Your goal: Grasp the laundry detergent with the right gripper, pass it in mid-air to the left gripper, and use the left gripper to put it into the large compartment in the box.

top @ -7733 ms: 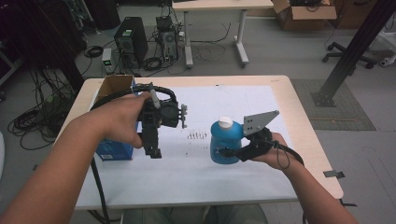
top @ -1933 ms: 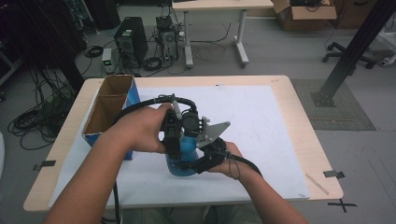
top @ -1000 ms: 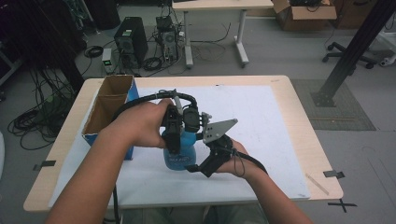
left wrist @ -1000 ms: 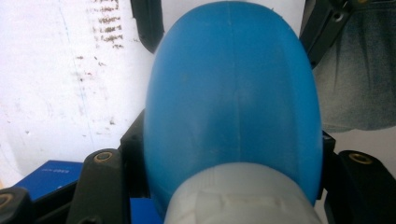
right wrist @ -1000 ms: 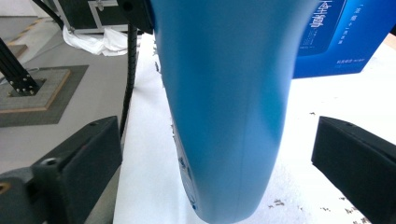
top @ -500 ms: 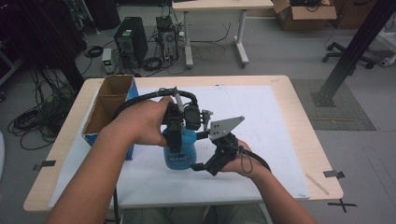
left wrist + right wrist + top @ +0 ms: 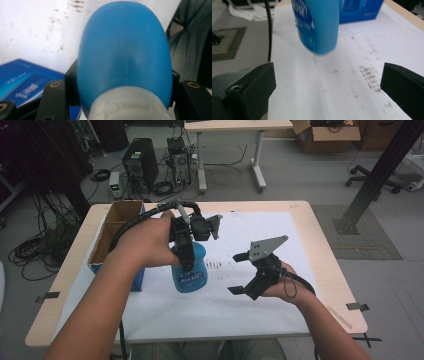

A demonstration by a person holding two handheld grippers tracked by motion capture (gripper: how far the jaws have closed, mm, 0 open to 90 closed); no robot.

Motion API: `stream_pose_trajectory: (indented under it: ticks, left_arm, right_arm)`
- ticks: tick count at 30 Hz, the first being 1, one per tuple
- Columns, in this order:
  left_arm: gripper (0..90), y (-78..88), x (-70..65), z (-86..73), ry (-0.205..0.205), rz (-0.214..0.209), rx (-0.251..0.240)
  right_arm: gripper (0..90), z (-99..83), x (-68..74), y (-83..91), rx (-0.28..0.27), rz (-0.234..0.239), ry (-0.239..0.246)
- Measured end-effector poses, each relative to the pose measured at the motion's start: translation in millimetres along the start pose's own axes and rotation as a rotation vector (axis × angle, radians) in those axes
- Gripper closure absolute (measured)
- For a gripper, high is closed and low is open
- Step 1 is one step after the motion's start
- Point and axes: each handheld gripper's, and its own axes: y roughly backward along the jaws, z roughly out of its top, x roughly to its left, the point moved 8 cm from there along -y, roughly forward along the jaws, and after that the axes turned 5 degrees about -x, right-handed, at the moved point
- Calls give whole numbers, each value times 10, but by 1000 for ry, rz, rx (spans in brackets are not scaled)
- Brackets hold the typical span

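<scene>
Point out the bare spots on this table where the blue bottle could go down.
Free: the white sheet beyond the right gripper, up to the table's far edge, and the near strip along the front edge below the blue bottle. Crowded: the left side, where the blue box and open cardboard box sit.

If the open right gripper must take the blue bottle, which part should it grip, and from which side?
Probably the bare lower body of the blue bottle, approached level from the bottle's right side. The left gripper already clamps the white neck from above, and the right gripper stands open beside the body.
</scene>
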Motion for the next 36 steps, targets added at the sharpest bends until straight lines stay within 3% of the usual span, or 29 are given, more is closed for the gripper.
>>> stream_pose_trajectory:
  ticks: [2,3,5,8,11,12,13,14,16,17,18,19,20,22,23,26,28,29,30,31,32,33,35,36]
  left_arm:
    - [390,73,61,-25,63,10,-3]
    - [389,73,61,-25,63,10,-3]
    - [389,138,119,-57,112,9,-1]
    - [388,178,161,-78,142,3,-9]
    - [388,275,261,-152,218,-3,-23]
    - [388,275,261,-152,218,-3,-23]
    - [388,343,319,-195,261,3,-33]
    - [388,343,319,-195,261,3,-33]
    - [388,459,421,-273,341,17,-44]
    - [388,459,421,-273,341,17,-44]
    - [388,501,459,-303,373,22,-45]
    - [387,581,541,-367,433,32,-45]
    - [388,581,541,-367,433,32,-45]
    - [387,676,634,-449,489,44,-35]
    - [387,746,695,-496,537,57,-37]
    - [387,857,801,-585,609,58,-38]
    - [387,885,834,-615,627,54,-37]
    - [387,928,895,-663,669,52,-42]
    - [387,928,895,-663,669,52,-42]
    - [387,966,954,-709,720,51,-50]
    - [387,966,954,-709,720,51,-50]
    - [387,998,1016,-757,769,53,-49]
    - [387,1013,1045,-786,793,50,-43]
    - [387,1039,1101,-838,837,56,-30]
  right_arm:
    - [2,-25,-62,129,38,-28,0]
    - [2,-25,-62,129,38,-28,0]
    - [2,-52,-123,269,86,-50,0]
    - [2,-67,-157,348,112,-64,1]
    - [2,-120,-197,468,184,-76,2]
    - [2,-120,-197,468,184,-76,2]
    - [2,-154,-217,529,224,-79,0]
    - [2,-154,-217,529,224,-79,0]
    - [2,-200,-240,600,274,-82,-1]
    - [2,-219,-245,623,293,-82,-4]
    - [2,-219,-245,623,293,-82,-4]
    - [2,-260,-272,679,334,-88,0]
    - [2,-260,-272,679,334,-88,0]
    - [3,-285,-291,729,360,-95,0]
    - [4,-301,-298,767,377,-98,0]
    - [5,-323,-310,821,398,-102,-1]
    - [5,-329,-315,836,402,-102,-1]
    - [5,-344,-328,859,405,-104,-4]
    - [5,-344,-328,859,405,-104,-4]
    - [6,-355,-343,870,402,-107,-4]
    - [6,-355,-343,870,402,-107,-4]
    - [6,-373,-353,877,405,-105,-6]
    - [6,-377,-358,878,405,-107,-6]
    - [6,-388,-364,878,404,-105,-8]
